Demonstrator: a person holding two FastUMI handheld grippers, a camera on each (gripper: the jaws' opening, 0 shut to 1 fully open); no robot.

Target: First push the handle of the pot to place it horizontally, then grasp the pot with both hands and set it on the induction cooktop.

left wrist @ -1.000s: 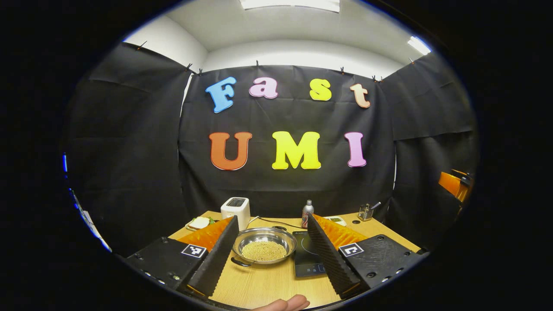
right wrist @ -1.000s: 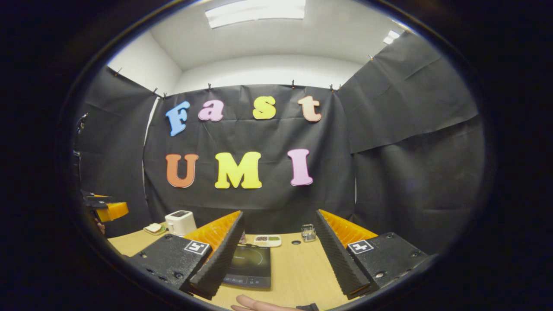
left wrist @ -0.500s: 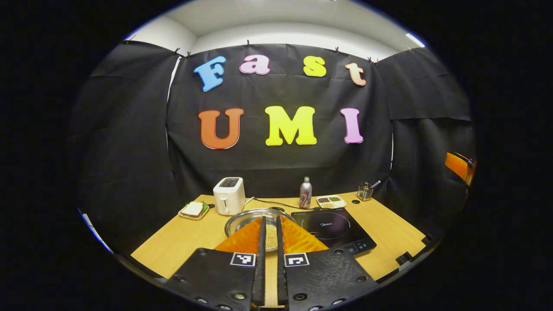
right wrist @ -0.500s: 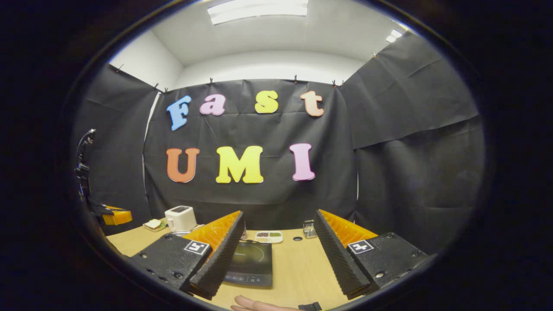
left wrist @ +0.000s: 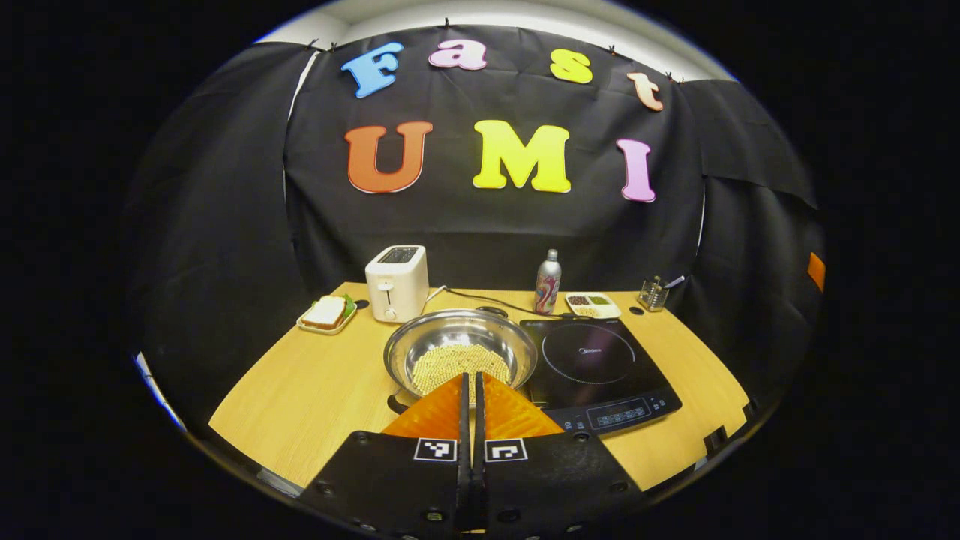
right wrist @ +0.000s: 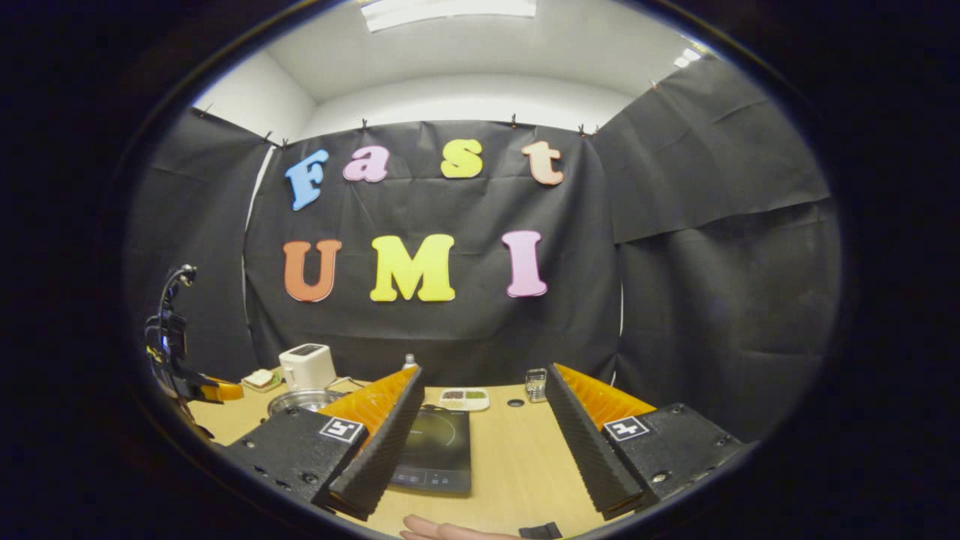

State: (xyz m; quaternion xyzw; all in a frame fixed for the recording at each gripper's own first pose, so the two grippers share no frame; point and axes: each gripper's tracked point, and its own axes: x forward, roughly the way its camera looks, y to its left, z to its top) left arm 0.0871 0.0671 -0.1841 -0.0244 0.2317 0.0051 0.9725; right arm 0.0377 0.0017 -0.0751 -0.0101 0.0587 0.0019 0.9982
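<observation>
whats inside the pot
The pot holds a layer of small pale grains across its bottom. The left claw, closed, covers the near edge.

Around one pot [left wrist: 460, 352] on the table [left wrist: 300, 397] stand one induction cooktop [left wrist: 596, 360], one toaster [left wrist: 396, 282], one bottle [left wrist: 547, 282], one sandwich plate [left wrist: 326, 313] and one divided snack tray [left wrist: 592, 302].

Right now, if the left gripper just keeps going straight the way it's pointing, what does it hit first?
Most likely the pot. The left gripper, shut, points at its near rim, with the beans just beyond. Depth is hard to judge, so it could meet the table just short of the rim.
</observation>
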